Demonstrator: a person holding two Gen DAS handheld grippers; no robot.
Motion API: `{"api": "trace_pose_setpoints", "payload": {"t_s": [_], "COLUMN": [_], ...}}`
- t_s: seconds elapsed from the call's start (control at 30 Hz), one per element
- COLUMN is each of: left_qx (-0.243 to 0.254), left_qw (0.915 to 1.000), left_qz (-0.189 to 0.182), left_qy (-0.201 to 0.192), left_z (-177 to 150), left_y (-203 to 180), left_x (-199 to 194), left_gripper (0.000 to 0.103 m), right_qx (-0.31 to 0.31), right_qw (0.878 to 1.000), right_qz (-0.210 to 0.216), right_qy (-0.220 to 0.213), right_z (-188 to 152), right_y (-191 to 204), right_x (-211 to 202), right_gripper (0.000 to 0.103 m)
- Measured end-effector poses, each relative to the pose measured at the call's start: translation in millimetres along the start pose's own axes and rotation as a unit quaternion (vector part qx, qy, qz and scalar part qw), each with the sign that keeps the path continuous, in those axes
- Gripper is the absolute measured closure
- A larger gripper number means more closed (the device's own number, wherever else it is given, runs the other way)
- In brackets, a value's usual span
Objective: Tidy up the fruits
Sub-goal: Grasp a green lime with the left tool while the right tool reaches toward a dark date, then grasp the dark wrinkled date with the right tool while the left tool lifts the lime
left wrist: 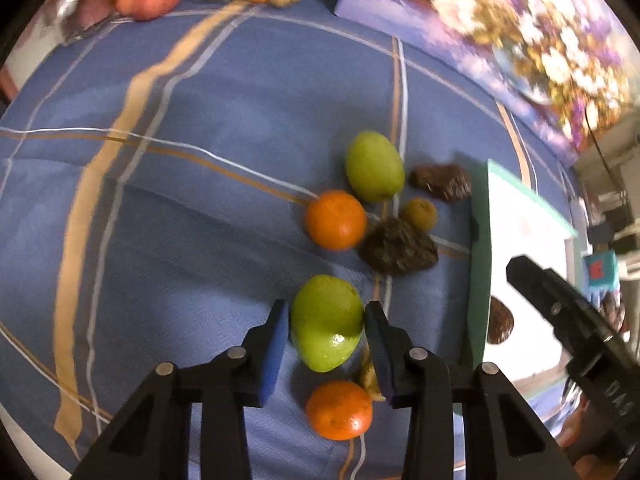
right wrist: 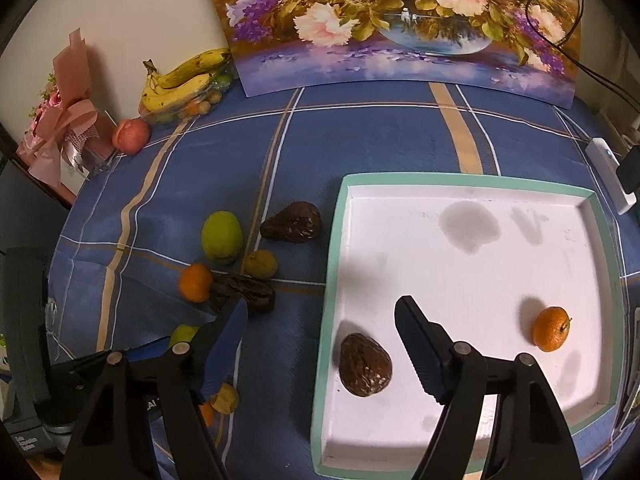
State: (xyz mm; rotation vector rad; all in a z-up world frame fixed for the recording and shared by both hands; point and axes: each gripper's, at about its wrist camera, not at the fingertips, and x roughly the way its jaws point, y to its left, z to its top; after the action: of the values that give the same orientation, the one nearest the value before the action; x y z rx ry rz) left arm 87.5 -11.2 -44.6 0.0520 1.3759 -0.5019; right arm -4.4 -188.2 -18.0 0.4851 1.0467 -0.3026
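Your left gripper (left wrist: 326, 338) is clamped on a green fruit (left wrist: 326, 322) at the bottom center of the left view, pads touching both sides, with an orange (left wrist: 339, 409) just below it. Your right gripper (right wrist: 320, 344) hangs open and empty, straddling the left rim of the white tray (right wrist: 472, 280). Inside the tray sit a brown fruit (right wrist: 365, 364) and a small orange (right wrist: 551, 329). More fruit lies further up on the blue cloth (right wrist: 360, 140).

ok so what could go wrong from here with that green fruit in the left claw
The left claw pinches the round, glossy green fruit near its widest part, so it might squirt out on lifting. An orange lies right below it and may get knocked. The tray has a raised rim the fruit must clear.
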Motion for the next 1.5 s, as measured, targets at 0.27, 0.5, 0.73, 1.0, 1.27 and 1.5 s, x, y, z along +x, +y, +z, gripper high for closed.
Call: {"api": "trace_pose_setpoints", "payload": {"t_s": [0.27,0.5,0.73,1.0,1.27,1.5], "left_qx": [-0.07,-0.085,-0.088,-0.086,-0.074,-0.052], "left_qw": [0.9958,0.9934,0.9936,0.9939,0.9932,0.9934], "left_qz": [0.009,0.007,0.004,0.008,0.0,-0.009], "left_qy": [-0.059,-0.077,-0.07,-0.069,-0.091,-0.102], "left_z": [18,28,36,40,39,36], "left_y": [39,51,54,55,47,24], "left_x": [-31,-38,-33,-32,-48,-61], "left_gripper": [0.062,0.062,0.062,0.062,0.062,0.062], "right_qx": [-0.02,-0.039,-0.049,-0.047,-0.042,-0.032], "right_qw": [0.999,0.998,0.997,0.996,0.998,0.999], "right_qz": [0.027,0.034,0.024,0.022,0.031,0.041], "right_qy": [0.015,0.03,0.052,0.068,0.042,-0.004], "right_z": [5,7,6,2,8,14], "right_y": [24,45,57,62,59,43], "right_x": [13,31,57,76,52,11], "right_gripper": [0.033,0.035,0.035,0.043,0.043,0.043]}}
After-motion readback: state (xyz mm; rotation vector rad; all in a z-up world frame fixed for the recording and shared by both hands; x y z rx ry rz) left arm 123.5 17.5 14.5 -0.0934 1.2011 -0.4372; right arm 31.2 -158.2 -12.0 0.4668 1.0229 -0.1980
